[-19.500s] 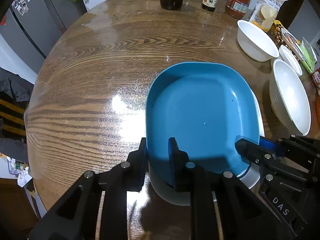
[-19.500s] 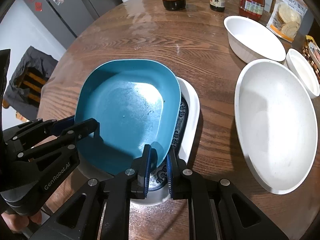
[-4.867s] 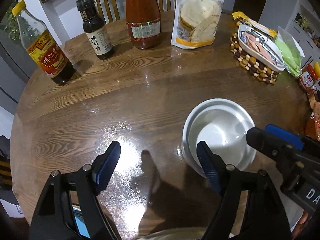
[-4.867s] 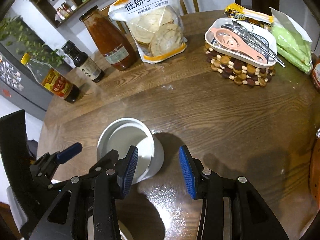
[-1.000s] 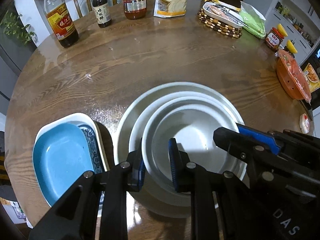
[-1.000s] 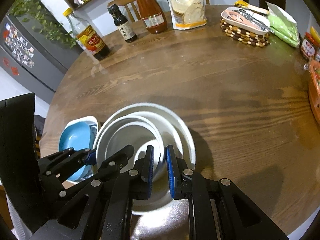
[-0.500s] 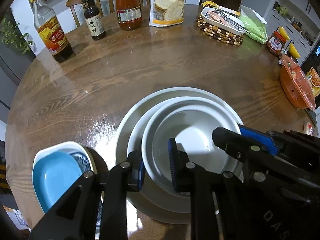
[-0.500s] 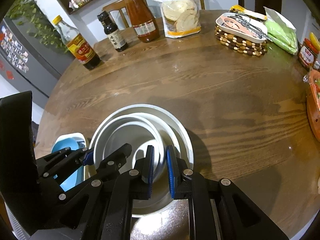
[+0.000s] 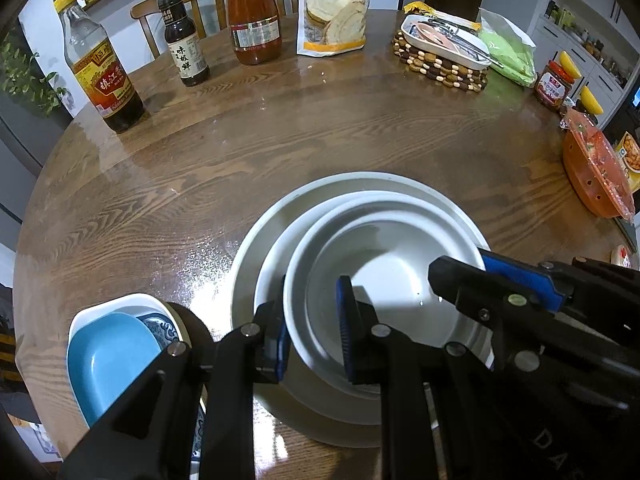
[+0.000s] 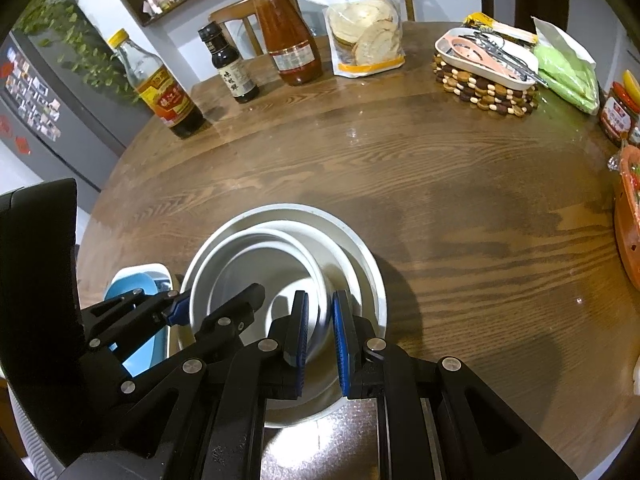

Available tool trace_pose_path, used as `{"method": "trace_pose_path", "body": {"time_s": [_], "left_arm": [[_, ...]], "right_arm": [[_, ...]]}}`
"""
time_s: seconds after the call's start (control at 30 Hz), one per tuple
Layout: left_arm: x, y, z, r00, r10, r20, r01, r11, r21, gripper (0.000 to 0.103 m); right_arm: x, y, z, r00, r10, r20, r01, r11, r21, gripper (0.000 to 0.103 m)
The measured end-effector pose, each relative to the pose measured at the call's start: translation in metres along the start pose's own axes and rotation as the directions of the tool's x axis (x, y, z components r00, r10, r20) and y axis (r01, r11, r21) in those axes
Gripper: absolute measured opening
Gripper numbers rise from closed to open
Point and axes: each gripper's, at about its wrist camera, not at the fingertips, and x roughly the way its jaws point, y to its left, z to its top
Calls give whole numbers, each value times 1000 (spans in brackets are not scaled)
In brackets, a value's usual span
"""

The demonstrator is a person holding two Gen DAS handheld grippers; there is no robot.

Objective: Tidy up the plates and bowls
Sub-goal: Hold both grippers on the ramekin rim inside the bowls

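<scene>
Your left gripper and right gripper both point steeply down, side by side, each with jaws nearly closed, clamping a rim.

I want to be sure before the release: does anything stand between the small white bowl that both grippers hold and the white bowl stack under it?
Nothing visible does. The small white bowl already sits nested in the white bowl stack, with the left gripper and right gripper each clamped on its rim. No object lies between them.
</scene>
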Motion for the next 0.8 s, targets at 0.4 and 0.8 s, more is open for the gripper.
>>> {"method": "trace_pose_path", "body": {"time_s": [0.4, 0.8], "left_arm": [[-1, 0, -1, 1000, 5, 1, -5, 1000, 5, 18], [-4, 1, -3, 1000, 10, 5, -10, 1000, 9, 18]], "right_arm": [[-1, 1, -2, 1000, -1, -2, 1, 1000, -2, 15], [-2, 2, -5, 1000, -3, -1, 3, 1000, -4, 15]]}}
